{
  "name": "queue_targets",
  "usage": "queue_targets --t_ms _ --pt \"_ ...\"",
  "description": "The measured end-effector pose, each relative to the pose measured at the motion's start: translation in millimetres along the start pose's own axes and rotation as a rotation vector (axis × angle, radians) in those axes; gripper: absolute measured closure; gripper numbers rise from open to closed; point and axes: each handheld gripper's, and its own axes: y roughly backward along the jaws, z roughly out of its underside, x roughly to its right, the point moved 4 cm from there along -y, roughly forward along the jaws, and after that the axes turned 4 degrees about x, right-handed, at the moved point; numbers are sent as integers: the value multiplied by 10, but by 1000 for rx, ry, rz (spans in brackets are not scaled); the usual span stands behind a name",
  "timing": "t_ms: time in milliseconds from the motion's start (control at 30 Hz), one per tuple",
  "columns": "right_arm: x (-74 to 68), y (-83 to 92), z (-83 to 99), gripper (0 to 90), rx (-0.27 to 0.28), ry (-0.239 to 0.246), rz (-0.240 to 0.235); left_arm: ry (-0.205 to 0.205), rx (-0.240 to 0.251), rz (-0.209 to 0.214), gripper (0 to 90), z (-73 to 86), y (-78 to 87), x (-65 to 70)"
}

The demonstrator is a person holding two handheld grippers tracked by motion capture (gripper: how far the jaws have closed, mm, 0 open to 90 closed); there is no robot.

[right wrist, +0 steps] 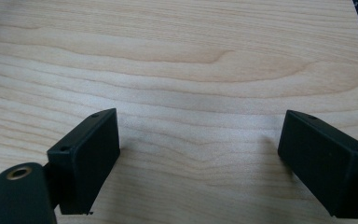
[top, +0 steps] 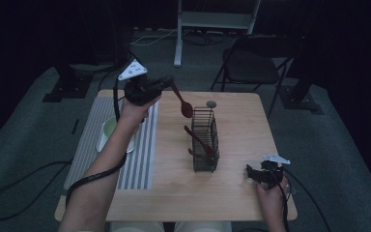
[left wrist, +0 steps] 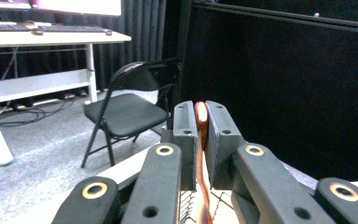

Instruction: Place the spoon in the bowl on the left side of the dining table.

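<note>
while the left tongs (top: 166, 83) hang in the air above the far left part of the light wooden surface (top: 232, 188), they pinch the thin handle of a dark red plastic spoon (top: 181, 101). the spoon slants down to the right, and its bowl floats just above the top rim of the black wire cutlery basket (top: 205, 140). another red spoon (top: 199, 140) leans inside that basket.

the left gripper view looks between the two pads and shows the red handle (left wrist: 200, 154) squeezed tight there, with a black folding chair (left wrist: 126, 109) on the floor behind. the right gripper view shows the right tongs (right wrist: 198, 158) wide apart, holding nothing, over bare wood.

in the high view the right tongs (top: 251, 174) sit near the front right corner. a pale green bowl (top: 110, 133) rests on a grey striped mat (top: 137, 164) at the left edge. open wood lies between the basket and the right tongs.
</note>
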Motion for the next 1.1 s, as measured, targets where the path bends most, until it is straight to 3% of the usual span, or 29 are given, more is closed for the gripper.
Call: queue_targets --t_ms 400,700,733,1000,1100 --pt "0 0 0 119 0 0 0 24 2 -98 840 120 347 -298" --pt "0 0 0 118 0 0 0 48 -5 -144 839 265 505 -441" --pt "1 0 0 119 0 1 0 58 -14 -170 840 366 581 -510" --pt "0 0 0 119 0 0 0 85 -8 -225 840 488 834 -679" --pt "1 0 0 119 0 0 0 92 -9 -270 840 559 951 -750"
